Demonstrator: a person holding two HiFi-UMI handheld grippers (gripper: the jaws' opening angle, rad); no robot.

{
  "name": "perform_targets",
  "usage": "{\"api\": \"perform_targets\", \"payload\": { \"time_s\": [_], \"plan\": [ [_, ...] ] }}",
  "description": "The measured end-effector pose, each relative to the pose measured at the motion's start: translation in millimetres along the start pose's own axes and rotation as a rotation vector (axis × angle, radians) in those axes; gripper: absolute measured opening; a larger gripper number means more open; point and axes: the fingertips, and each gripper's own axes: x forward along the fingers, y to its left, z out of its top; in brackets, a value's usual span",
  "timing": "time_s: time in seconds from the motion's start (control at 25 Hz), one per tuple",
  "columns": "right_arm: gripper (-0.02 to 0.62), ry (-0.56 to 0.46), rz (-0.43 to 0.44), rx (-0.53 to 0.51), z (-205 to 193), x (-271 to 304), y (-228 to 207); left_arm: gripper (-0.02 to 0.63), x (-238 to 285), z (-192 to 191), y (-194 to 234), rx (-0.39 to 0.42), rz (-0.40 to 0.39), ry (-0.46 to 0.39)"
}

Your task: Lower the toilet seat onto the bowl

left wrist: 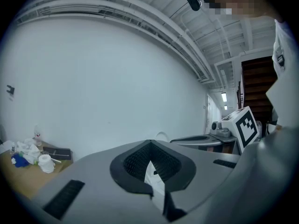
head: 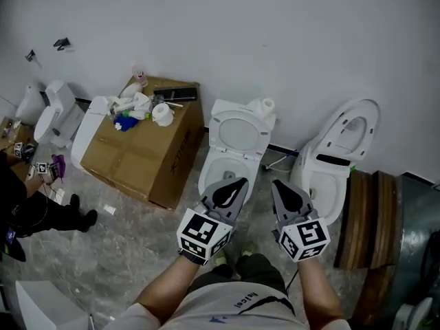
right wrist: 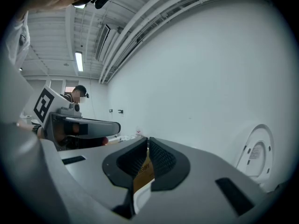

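The seat (head: pixel 238 130) stands upright behind the bowl (head: pixel 210 175), leaning back toward the wall. The left hand-held gripper (head: pixel 234 186) and right hand-held gripper (head: pixel 283 188) hover over the bowl's front, clear of the seat, each with jaws pressed together on nothing. We judge the main risk to be a slam: if closed jaws only nudge the smooth seat forward, it could slip free and drop onto the bowl. We could also drift to the second toilet (head: pixel 344 139) on the right. The box (head: pixel 148 158) is shut, so we cannot see inside it. A tape roll (head: pixel 163 114) and bottles lie on its top.
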Motion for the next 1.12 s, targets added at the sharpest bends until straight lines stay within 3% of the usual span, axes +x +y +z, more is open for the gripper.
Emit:
{"api": "perform_targets", "payload": {
  "time_s": [0.36,0.68,1.12],
  "plan": [
    [0.017,0.063,0.02,-0.029,-29.0,96.4,-72.7,0.009,77.1,-18.9,61.6,0.004,0.038,0.037],
    [0.017,0.143,0.063,-0.126,-54.6,196.4,-158.4,0.009,176.5,-29.6,123.0,-0.001,0.095,0.04],
    [0.028,0.319,0.082,-0.3,-156.9,319.1,-242.4,0.009,266.5,-75.2,193.4,-0.056,0.186,0.116]
  ]
}}
